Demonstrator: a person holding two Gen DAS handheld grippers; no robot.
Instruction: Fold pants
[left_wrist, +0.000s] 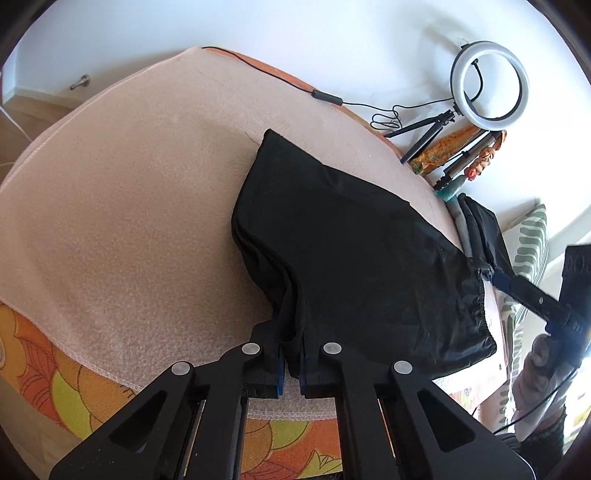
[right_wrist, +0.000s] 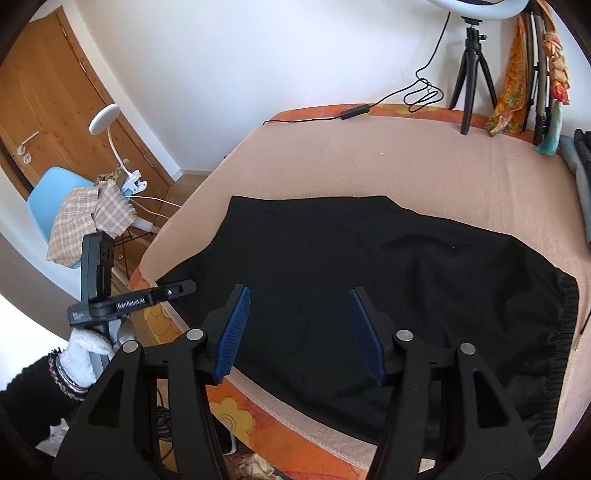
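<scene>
The black pants (right_wrist: 369, 295) lie folded on the peach blanket (right_wrist: 369, 155) covering the bed, elastic waistband toward my right. My left gripper (left_wrist: 291, 363) is clamped on a bunched edge of the fabric, lifting it. My right gripper (right_wrist: 299, 336) hovers above the pants, jaws spread wide, holding nothing.

Left gripper (left_wrist: 291, 363) jaws pinched nearly together; right gripper (right_wrist: 301, 332) jaws spread wide, seemingly empty
</scene>
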